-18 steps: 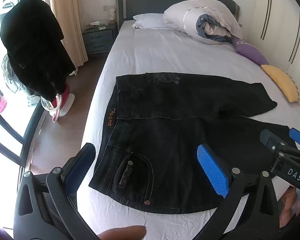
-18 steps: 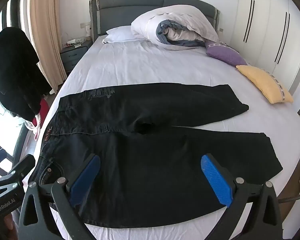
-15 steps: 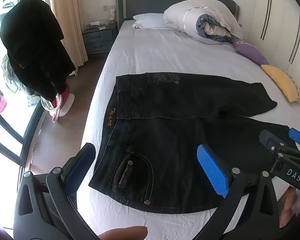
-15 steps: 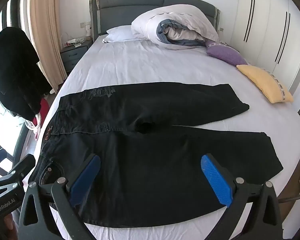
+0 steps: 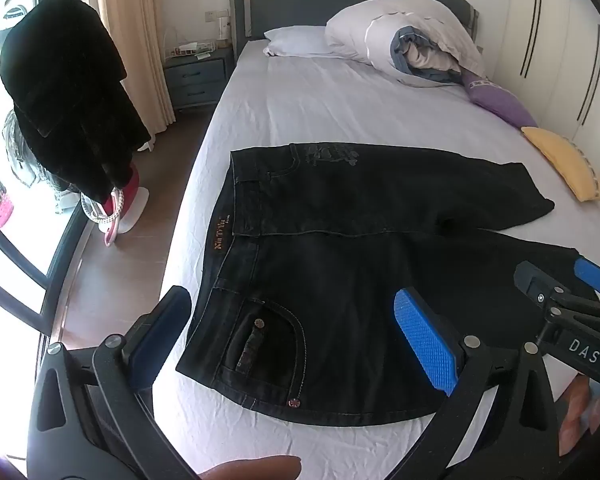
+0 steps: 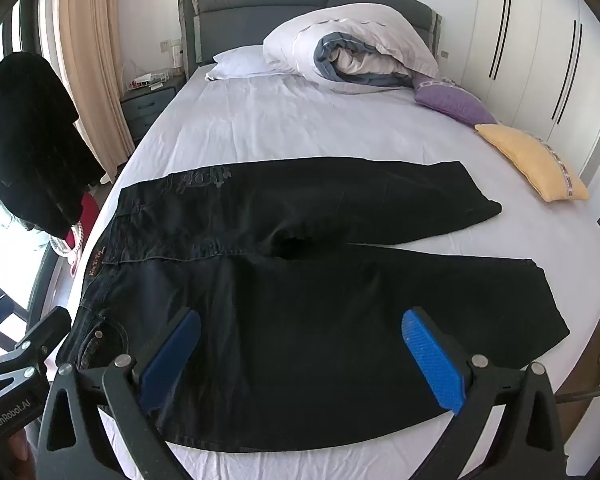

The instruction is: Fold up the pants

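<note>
I am looking at a bed with a grey headboard against the far wall. Daylight is pouring through the window beside beige curtains, and white wardrobes are lining the opposite side.

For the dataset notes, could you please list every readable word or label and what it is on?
"DAS": on the right gripper body, seen in the left wrist view.
"GenRobot.AI": on the left gripper body, seen in the right wrist view.
Waistband patch on the black pants: gold lettering, too blurred to read.

I record a home bedroom: made bed at centre frame, nightstand upper left, wardrobe doors upper right.
</note>
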Available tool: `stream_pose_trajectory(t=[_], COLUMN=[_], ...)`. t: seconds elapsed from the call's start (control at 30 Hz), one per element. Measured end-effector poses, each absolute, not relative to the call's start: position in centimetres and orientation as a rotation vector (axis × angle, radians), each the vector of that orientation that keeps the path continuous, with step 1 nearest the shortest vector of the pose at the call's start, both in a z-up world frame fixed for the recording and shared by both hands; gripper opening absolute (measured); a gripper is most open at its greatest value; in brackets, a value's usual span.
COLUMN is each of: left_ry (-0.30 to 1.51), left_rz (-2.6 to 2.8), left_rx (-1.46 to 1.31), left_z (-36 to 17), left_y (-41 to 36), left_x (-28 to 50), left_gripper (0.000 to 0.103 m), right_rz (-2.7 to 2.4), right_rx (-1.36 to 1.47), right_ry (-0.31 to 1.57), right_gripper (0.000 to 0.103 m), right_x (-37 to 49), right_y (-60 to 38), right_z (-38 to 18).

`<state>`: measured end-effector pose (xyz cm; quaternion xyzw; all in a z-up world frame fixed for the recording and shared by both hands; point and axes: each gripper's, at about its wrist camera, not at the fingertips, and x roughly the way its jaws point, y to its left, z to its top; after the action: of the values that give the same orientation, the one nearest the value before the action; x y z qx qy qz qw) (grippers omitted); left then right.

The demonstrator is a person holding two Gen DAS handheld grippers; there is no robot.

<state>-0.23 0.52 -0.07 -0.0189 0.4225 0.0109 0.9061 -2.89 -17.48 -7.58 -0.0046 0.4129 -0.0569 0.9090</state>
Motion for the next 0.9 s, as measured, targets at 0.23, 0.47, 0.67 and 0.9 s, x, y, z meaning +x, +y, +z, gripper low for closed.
stream_pose_trajectory(t=[0.23, 0.47, 0.67, 0.9], left_ry=[0.874, 0.873, 0.874, 0.874], left_rz=[0.026, 0.027, 0.027, 0.028], left_rx=[-0.035, -0.033, -0.033, -0.031], left_z=[-0.38, -0.38, -0.38, -0.42], left_y=[0.19, 0.13, 0.13, 0.16], left_x=[-0.28, -0.29, -0.29, -0.34], left_gripper=[0.103, 0.103, 0.103, 0.103], right_rz=[-0.117, -0.114, -0.114, -0.114], right_rx=[-0.009, -0.003, -0.004, -0.006], right_ry=[0.855, 0.858, 0.859, 0.858], right_gripper=[0.103, 0.103, 0.103, 0.103], right_x=[-2.85, -2.88, -2.87, -2.93], right_y=[-17.46, -17.3, -17.34, -17.28], right_z=[-7.68, -7.99, -7.92, -8.03])
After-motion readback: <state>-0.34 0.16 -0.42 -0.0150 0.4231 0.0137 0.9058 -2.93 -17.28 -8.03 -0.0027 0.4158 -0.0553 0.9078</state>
